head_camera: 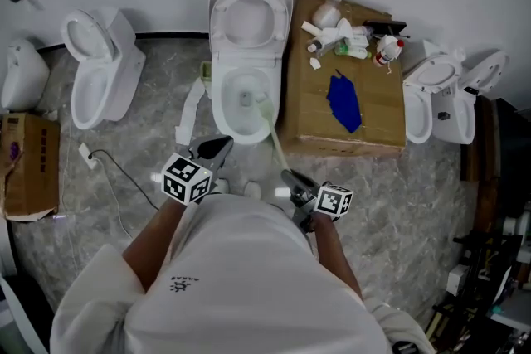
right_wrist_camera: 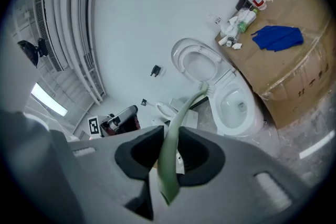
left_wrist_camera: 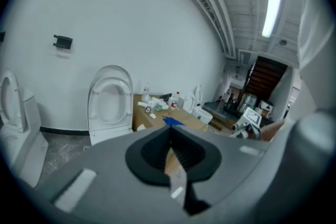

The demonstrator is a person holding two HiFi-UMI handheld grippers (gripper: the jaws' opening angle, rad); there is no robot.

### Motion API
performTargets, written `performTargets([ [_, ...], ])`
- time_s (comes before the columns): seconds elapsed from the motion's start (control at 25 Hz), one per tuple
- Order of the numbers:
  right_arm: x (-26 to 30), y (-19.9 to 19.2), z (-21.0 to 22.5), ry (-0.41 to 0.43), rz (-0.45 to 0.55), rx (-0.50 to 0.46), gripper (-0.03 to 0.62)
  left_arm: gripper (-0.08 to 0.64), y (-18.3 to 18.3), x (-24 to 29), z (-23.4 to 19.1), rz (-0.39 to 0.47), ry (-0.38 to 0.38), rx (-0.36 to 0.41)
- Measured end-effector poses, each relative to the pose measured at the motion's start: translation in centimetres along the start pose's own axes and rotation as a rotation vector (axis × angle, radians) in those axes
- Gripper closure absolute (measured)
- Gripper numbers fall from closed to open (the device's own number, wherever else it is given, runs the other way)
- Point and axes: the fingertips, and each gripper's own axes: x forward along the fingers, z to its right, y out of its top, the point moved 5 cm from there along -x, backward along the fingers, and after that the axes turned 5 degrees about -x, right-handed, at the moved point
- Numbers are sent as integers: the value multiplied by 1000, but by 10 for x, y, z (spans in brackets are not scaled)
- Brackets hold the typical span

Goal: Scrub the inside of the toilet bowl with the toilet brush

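Observation:
The white toilet stands in the middle with its lid and seat raised against the wall. My right gripper is shut on the handle of a pale green toilet brush. The brush head is at the right side of the bowl. In the right gripper view the handle runs from between the jaws up toward the bowl. My left gripper hovers at the bowl's front left. It is shut and holds nothing; the raised lid shows beyond it.
A big cardboard box right of the toilet carries a blue cloth and several bottles. More toilets stand at left and right. A small carton and a cable lie on the floor at left.

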Motion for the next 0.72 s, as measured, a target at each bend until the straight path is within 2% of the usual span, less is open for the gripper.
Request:
performTargets([
  [0.28, 8, -12, -18, 2, 55, 17, 508, 568, 4, -15, -15, 18, -29, 6],
  [0.72, 25, -9, -31, -6, 114, 25, 508, 568, 7, -23, -29, 28, -65, 9],
])
